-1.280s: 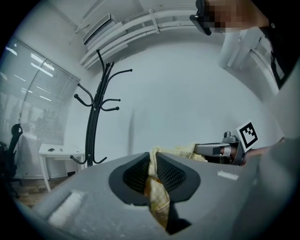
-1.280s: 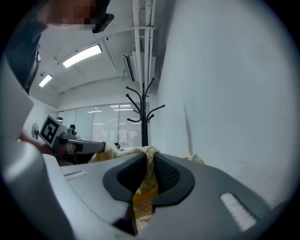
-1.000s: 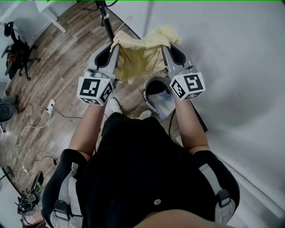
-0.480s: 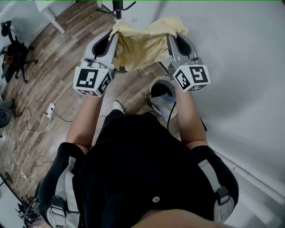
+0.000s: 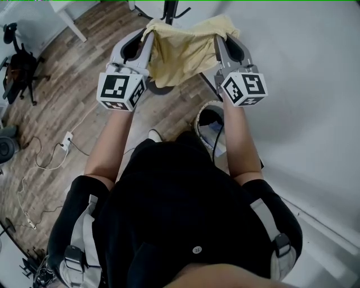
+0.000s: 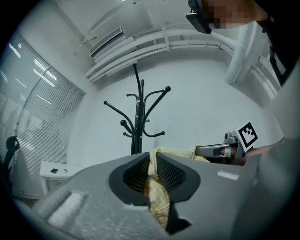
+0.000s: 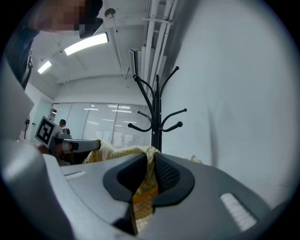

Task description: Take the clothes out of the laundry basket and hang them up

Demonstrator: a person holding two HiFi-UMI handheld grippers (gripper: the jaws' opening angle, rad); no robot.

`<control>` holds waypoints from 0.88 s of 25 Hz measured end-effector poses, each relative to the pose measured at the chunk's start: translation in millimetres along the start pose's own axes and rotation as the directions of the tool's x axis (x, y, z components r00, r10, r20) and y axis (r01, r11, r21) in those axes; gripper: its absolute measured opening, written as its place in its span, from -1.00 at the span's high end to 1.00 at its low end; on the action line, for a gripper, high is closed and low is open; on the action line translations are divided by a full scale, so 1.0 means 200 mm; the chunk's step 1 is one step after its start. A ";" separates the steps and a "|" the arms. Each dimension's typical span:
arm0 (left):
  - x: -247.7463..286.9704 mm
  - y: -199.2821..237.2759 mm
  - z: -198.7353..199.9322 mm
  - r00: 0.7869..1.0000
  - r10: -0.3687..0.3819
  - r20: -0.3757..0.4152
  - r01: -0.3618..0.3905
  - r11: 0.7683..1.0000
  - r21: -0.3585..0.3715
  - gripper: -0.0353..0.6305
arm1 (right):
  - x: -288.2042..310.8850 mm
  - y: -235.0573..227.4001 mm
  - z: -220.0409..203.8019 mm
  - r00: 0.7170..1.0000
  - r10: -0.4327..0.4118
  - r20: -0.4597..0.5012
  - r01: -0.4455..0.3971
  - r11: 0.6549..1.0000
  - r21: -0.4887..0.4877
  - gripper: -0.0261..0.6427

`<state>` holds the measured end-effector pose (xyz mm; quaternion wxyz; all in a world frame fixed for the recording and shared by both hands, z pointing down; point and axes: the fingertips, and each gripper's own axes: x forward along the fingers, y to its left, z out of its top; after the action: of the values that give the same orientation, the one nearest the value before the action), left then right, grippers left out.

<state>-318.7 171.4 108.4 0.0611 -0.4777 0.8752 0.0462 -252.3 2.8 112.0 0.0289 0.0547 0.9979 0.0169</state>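
A pale yellow garment hangs stretched between my two grippers, held up in front of me. My left gripper is shut on its left edge, and the cloth shows pinched between the jaws in the left gripper view. My right gripper is shut on the right edge, cloth squeezed between its pads. A black coat stand rises just ahead of both grippers. The round laundry basket sits on the floor below my right arm, with light blue cloth inside.
A white wall runs along the right. Wood floor lies to the left with cables and a power strip, a black chair and a white table leg. The coat stand's base is at the top edge.
Both grippers have carried the yellow garment up and forward toward the coat stand. The basket has slid lower and to the right in the head view.
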 end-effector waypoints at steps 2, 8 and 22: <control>0.04 0.06 -0.01 1.000 0.015 -0.005 -0.015 1.000 -0.004 0.77 | 0.09 -0.01 -0.01 1.000 0.012 -0.009 -0.012 1.000 0.002 0.79; 0.19 0.29 -0.04 0.997 0.068 -0.019 -0.069 0.998 -0.003 0.77 | 0.38 -0.07 -0.02 0.998 0.056 -0.021 -0.056 0.998 0.003 0.79; 0.38 0.47 -0.72 0.962 0.184 -0.200 -0.192 0.981 -0.019 0.77 | 0.61 -0.36 -0.68 0.976 0.078 -0.205 -0.055 0.992 0.115 0.79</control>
<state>-447.1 139.5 240.6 -0.0399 -0.3957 0.9173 0.0207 -389.4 -58.9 238.7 -0.0796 0.0877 0.9925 -0.0305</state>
